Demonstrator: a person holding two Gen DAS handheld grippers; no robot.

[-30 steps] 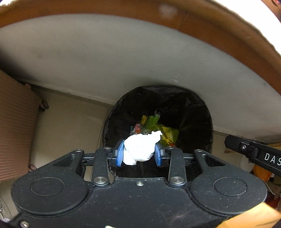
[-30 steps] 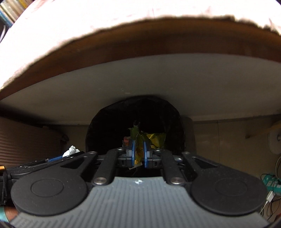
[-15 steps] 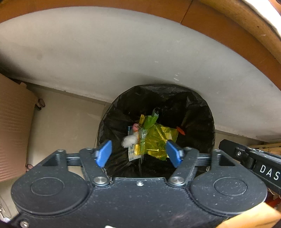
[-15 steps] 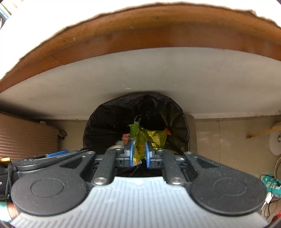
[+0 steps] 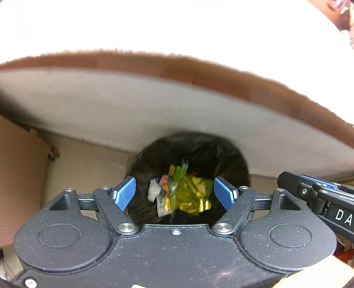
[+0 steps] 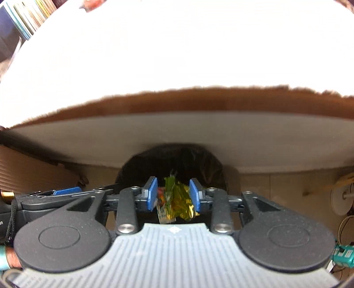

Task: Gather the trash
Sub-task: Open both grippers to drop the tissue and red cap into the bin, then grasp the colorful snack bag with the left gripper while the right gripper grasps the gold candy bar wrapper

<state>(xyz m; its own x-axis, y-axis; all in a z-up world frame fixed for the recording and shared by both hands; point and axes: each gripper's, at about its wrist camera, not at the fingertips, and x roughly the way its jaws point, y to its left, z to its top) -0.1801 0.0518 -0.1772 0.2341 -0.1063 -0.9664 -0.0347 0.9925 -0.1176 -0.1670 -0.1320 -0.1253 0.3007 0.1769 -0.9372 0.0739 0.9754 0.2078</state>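
While both point down over the trash bin [image 5: 241, 164], your left gripper [image 5: 174, 195] and right gripper [image 6: 173, 195] are opening, nothing between them; wrappers [image 5: 188, 195] lie below at twelve o'clock.

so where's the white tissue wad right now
In the left wrist view the white tissue wad lies inside the black bin bag, on the left edge of the pile, touching the green and gold wrappers.

A round tabletop [image 5: 177, 28] fills the upper part of both views, its top blown out to white by bright light, with a brown wooden edge [image 6: 199, 99] and a pale grey underside [image 5: 154, 106]. Below lies a beige floor [image 5: 88, 159]. Ribbed brown furniture [image 5: 20, 177] stands at the left; books [image 6: 26, 15] show top left.
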